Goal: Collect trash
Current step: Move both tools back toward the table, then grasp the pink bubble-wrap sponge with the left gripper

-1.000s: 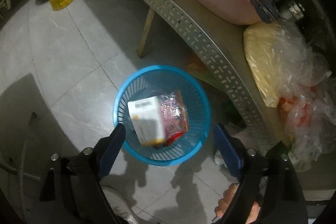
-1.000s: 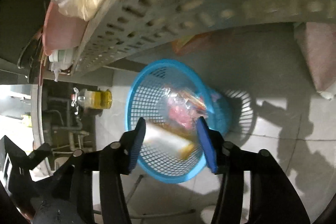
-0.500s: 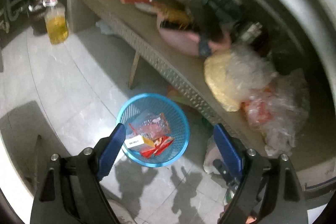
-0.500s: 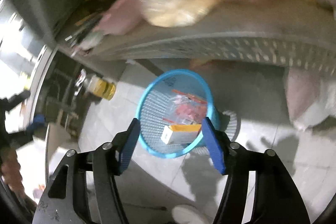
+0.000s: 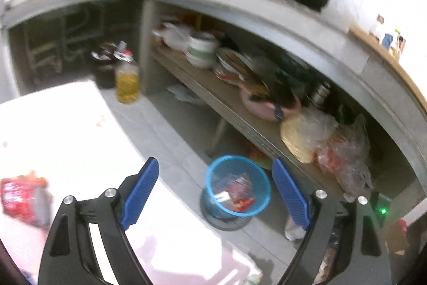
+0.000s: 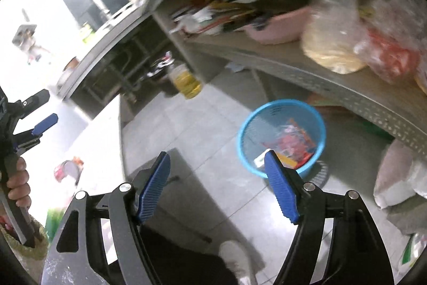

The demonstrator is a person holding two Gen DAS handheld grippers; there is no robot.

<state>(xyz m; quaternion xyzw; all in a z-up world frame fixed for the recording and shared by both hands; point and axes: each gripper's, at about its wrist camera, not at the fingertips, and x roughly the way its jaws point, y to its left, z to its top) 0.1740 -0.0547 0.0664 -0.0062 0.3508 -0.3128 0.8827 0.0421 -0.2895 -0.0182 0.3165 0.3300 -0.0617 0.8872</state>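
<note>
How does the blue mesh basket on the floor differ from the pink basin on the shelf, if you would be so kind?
The blue basket is open mesh; the pink basin has solid walls. The blue basket stands on the tiled floor, the pink basin up on the shelf. The blue basket holds wrappers and a small carton; the pink basin holds dark items, too blurred to name. Both are round, open-topped containers.

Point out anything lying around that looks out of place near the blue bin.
A crumpled white scrap lies loose on the floor tiles beside the blue basket rather than in it. A red packet also sits on the white table. The frames are blurred, so finer detail is unclear.
</note>
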